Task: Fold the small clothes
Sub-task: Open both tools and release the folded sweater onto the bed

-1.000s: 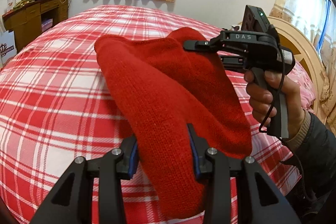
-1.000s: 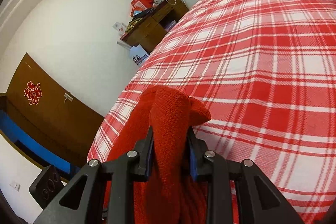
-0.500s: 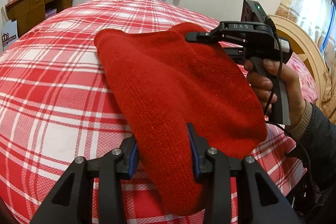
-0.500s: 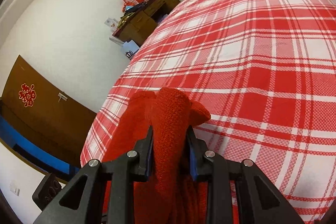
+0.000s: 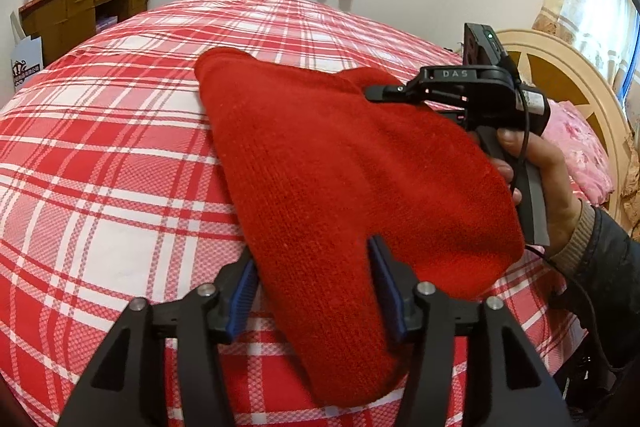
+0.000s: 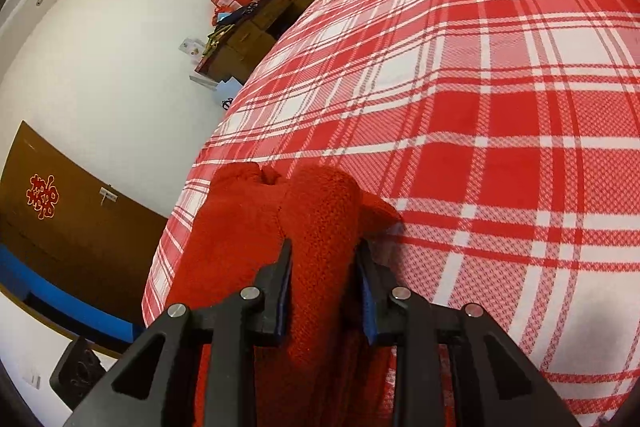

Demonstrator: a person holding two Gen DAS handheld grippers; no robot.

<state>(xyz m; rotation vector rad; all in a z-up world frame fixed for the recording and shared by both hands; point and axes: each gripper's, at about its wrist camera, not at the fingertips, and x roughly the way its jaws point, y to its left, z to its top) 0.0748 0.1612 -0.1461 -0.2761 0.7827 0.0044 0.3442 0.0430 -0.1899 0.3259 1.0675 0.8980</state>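
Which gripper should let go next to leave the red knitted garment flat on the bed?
Right gripper: it pinches the red knitted garment while the left gripper has been opening, likely releasing.

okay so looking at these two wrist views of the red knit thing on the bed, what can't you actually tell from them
- Left wrist view: the right gripper fingers' grip point is hidden behind the red knit garment.
- Left wrist view: whether the left gripper fingers, which have just been opening, touch the knit; folds hide the contact.
- Right wrist view: the garment's near end is cut off by the bottom edge.
- Both views: what kind of garment it is.
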